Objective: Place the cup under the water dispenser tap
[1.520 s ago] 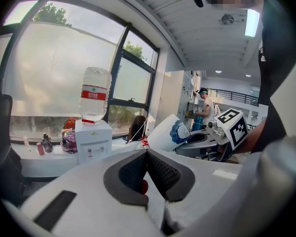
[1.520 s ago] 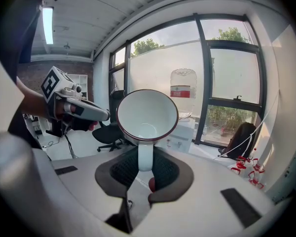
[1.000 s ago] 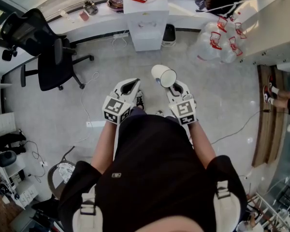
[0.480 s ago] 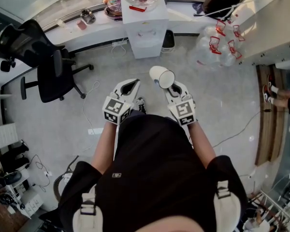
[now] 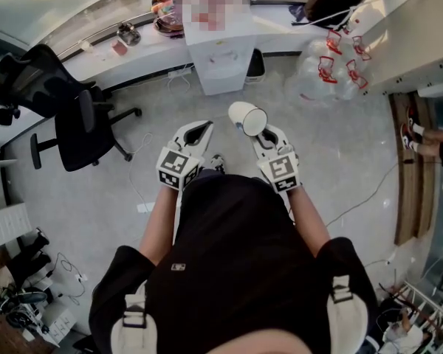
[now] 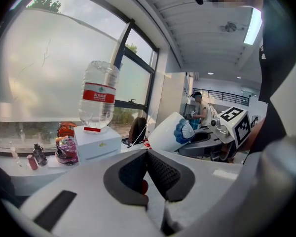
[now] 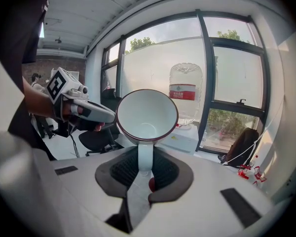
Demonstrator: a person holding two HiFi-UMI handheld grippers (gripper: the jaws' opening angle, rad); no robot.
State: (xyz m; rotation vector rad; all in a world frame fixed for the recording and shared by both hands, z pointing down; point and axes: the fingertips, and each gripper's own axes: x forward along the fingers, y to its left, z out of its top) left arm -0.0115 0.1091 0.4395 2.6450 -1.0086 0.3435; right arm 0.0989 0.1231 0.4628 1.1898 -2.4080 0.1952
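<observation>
A white cup (image 5: 249, 116) with a dark rim and a blue flower print lies tilted in my right gripper (image 5: 260, 133), which is shut on its handle (image 7: 144, 158). The cup's mouth (image 7: 147, 115) faces the right gripper view. My left gripper (image 5: 201, 127) is held beside it at the same height, shut with nothing between its pads (image 6: 160, 169). In the left gripper view the cup (image 6: 170, 132) shows to the right. The white water dispenser (image 5: 220, 54) with its clear bottle (image 6: 99, 95) stands ahead against the window counter.
A black office chair (image 5: 74, 102) stands on the grey floor at the left. Several empty water bottles (image 5: 332, 68) lie heaped at the right of the dispenser, and a small black bin (image 5: 257, 54) stands beside it. Small items (image 5: 125, 34) sit on the counter.
The dispenser and the floor have slid down the head view, so both grippers and the cup have come closer to the dispenser. The grip on the cup is unchanged.
</observation>
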